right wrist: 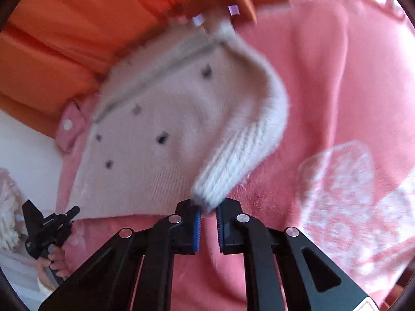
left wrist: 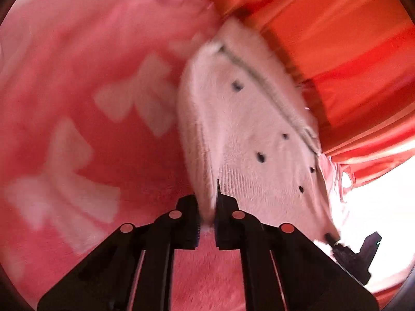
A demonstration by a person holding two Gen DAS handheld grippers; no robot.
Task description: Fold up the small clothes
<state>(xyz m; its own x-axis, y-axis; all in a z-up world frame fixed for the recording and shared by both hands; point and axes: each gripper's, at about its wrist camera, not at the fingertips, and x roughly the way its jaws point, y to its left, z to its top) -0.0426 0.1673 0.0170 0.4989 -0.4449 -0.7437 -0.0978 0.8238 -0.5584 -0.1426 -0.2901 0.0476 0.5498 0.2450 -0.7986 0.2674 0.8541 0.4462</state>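
On the pink blanket (left wrist: pixel 64 77), the white sweater's (left wrist: pixel 246 134) hem edge is pinched by the left gripper (left wrist: pixel 207 223) and its cuff (right wrist: pixel 225 178) by the right gripper (right wrist: pixel 207 220), the sleeve lying ahead for folding inward.

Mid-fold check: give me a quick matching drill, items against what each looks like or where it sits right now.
Items:
1. white sweater
2. sleeve cuff
3. pink blanket
4. orange curtain

Descriptions:
A. pale bow prints
B. hangs behind the bedding
C. small dark dots
D. pinched in the right hand-held gripper

Pairs: 1-C, 2-D, 3-A, 4-B. The left hand-held gripper pinches the sweater's hem edge.
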